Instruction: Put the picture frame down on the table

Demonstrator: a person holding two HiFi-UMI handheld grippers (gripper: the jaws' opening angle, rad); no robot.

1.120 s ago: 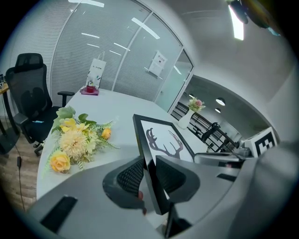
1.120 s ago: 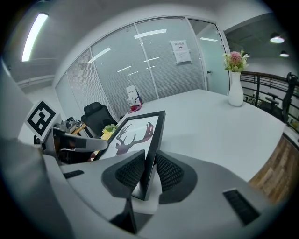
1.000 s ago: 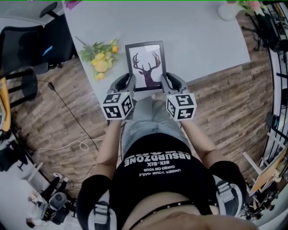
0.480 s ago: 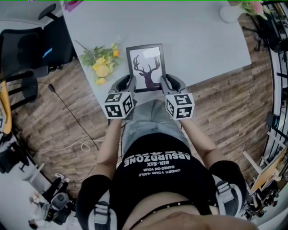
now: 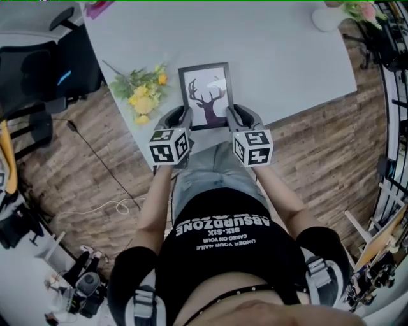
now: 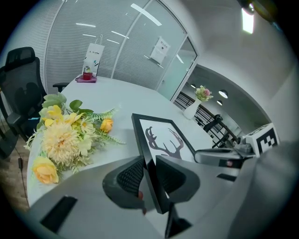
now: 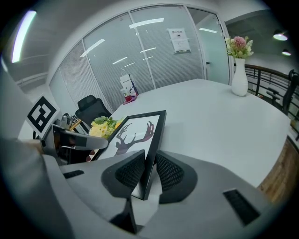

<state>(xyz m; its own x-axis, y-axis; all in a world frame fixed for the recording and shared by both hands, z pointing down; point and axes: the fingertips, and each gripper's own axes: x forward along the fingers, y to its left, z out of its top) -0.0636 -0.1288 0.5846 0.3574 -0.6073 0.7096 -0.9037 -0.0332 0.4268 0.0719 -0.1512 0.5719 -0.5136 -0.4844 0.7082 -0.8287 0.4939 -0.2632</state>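
The picture frame (image 5: 206,95) is black-edged with a dark deer silhouette on white. It is held over the near part of the white table (image 5: 274,57), tilted, with its near end raised. My left gripper (image 5: 185,120) is shut on the frame's left edge near the bottom corner. My right gripper (image 5: 230,117) is shut on the right edge opposite it. In the left gripper view the frame (image 6: 164,137) runs between the jaws of my left gripper (image 6: 149,173). In the right gripper view the frame (image 7: 136,131) sits in my right gripper (image 7: 149,172). Whether the far edge touches the table, I cannot tell.
A bunch of yellow flowers (image 5: 141,89) lies on the table just left of the frame. A white vase of pink flowers (image 5: 325,14) stands at the far right corner. A small paper bag (image 6: 92,58) stands at the far end. A black chair (image 5: 38,70) is off the table's left side.
Both grippers have edged slightly forward toward the table with the frame still held between them. Their hold has not changed.
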